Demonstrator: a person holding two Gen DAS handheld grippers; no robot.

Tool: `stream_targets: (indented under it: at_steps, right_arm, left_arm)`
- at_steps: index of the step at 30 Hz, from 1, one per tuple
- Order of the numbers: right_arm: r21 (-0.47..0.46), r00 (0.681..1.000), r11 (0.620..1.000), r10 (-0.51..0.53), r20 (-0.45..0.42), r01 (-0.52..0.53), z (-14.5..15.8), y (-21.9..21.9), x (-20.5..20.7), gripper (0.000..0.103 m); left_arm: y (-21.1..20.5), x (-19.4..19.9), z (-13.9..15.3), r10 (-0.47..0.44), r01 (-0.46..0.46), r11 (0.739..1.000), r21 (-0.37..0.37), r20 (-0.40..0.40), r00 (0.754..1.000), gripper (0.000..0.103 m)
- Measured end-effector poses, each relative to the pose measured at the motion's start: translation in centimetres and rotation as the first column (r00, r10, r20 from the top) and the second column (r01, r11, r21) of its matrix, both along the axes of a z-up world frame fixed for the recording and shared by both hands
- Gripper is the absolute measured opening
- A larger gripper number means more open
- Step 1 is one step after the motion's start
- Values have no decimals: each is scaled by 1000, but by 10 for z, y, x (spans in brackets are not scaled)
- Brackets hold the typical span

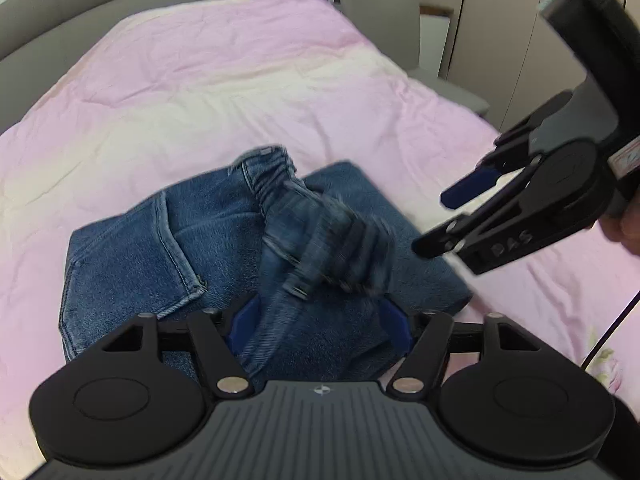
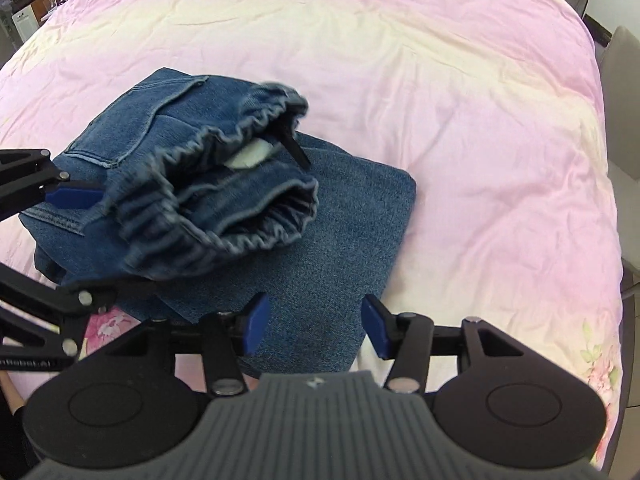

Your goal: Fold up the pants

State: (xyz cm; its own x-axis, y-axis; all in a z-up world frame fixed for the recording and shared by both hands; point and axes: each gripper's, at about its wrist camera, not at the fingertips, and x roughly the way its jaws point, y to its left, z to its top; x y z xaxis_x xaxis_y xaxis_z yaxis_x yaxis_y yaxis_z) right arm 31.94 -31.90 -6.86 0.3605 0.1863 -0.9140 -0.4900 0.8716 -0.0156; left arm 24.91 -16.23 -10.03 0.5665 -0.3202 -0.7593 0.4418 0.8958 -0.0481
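While the blue denim pants [image 2: 224, 184] lie folded, waistband gaping, both the left hand-held gripper [image 1: 316, 316] and right hand-held gripper [image 2: 314, 328] hover over them, jaws apart and empty.

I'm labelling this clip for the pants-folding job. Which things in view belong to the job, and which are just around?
Part of the job:
- jeans
- left gripper
- right gripper
- pink bedspread, the folding surface

Just around:
- grey chair
- headboard
- wardrobe

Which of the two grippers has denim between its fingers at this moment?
The left gripper: the jeans waistband runs between its spread blue pads, apparently loose. The right gripper hangs open above the folded jeans with nothing between its pads.
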Motion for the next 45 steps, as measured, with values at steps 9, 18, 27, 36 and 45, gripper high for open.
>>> stream_targets:
  at_steps: [9, 18, 27, 36, 45]
  right_arm:
    - [48, 998, 997, -59, -31, 61, 14, 13, 4, 50]
    - [235, 959, 932, -254, -124, 277, 30, 9, 26, 51]
    - [391, 894, 808, -356, -273, 441, -10, 15, 74, 50]
    - [335, 865, 804, -403, -301, 491, -53, 33, 97, 43]
    - [366, 867, 810, -317, -384, 458, -49, 33, 75, 31]
  left_arm:
    - [57, 1, 29, 73, -75, 984, -159, -19, 997, 79]
    - [141, 25, 20, 232, -238, 961, -139, -61, 971, 79]
    - [174, 46, -11, 288, -308, 940, -147, -140, 947, 78]
    - [192, 45, -24, 253, -293, 940, -177, -214, 943, 76]
    - [181, -19, -19, 0, -3, 1000, -16, -199, 980, 81]
